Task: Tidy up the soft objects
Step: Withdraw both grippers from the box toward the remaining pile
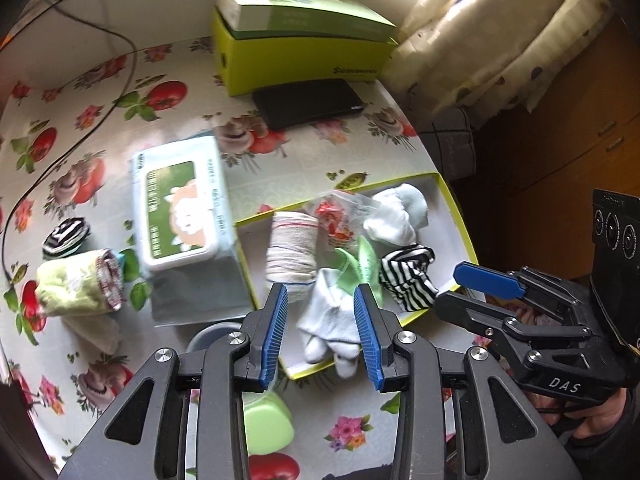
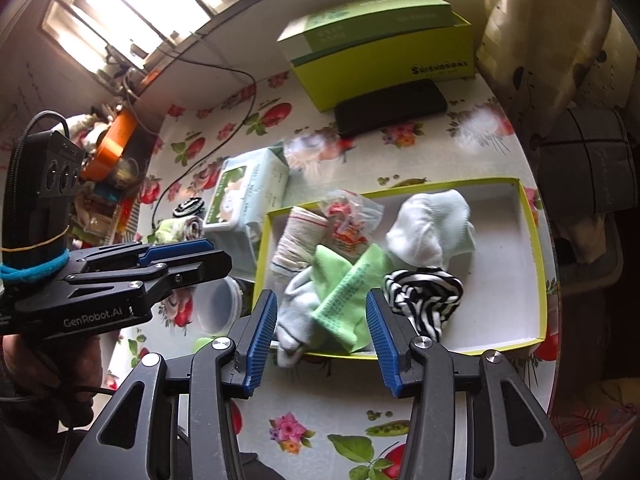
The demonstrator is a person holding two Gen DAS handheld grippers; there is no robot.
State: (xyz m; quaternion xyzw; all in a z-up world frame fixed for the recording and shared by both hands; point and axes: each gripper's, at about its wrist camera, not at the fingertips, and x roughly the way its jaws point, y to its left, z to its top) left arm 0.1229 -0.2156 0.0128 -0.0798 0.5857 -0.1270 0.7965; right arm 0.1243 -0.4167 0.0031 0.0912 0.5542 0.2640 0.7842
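Observation:
A shallow yellow-rimmed tray holds a rolled beige sock, white socks, a black-and-white striped sock, a green sock and a pale blue sock that hangs over the near rim. My left gripper hovers open above the pale sock, not touching it. Over the green sock my right gripper is open, its pads clear. A rolled striped sock and a rolled green cloth lie on the table to the left.
A wet-wipes pack lies left of the tray. Stacked green boxes and a black flat device are at the back. A cable crosses the floral tablecloth. A curtain hangs at right. A bowl sits near the tray's corner.

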